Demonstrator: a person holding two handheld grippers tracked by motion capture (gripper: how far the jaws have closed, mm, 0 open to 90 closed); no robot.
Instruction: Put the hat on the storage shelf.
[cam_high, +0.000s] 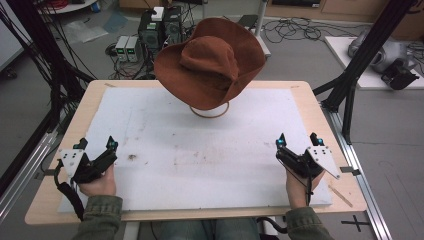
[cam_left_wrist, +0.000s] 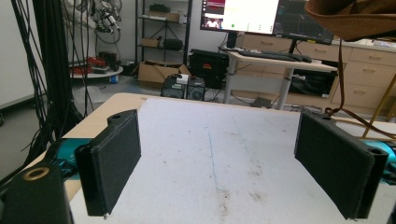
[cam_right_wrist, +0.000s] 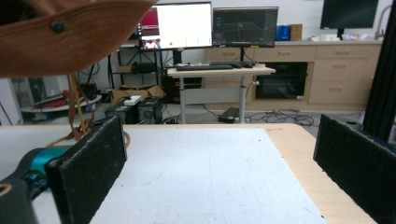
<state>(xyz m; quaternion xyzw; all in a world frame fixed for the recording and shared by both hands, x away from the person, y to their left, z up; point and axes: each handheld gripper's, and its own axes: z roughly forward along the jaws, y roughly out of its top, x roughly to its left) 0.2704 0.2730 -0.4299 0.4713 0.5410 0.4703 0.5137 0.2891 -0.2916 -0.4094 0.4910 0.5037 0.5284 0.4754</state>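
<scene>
brown suede hat sits raised on a wooden stand at the far middle of the white mat. left gripper near left, right gripper near right, both jaws spread, holding nothing.

Grey floor, tangled cables, desk with monitors, wooden cabinets

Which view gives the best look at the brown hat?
The high view: it shows the whole brown hat, crown and brim, raised on a stand at the far side of the table. The left gripper view catches just a brim edge and a hanging cord; the right gripper view shows the brim's underside.
</scene>
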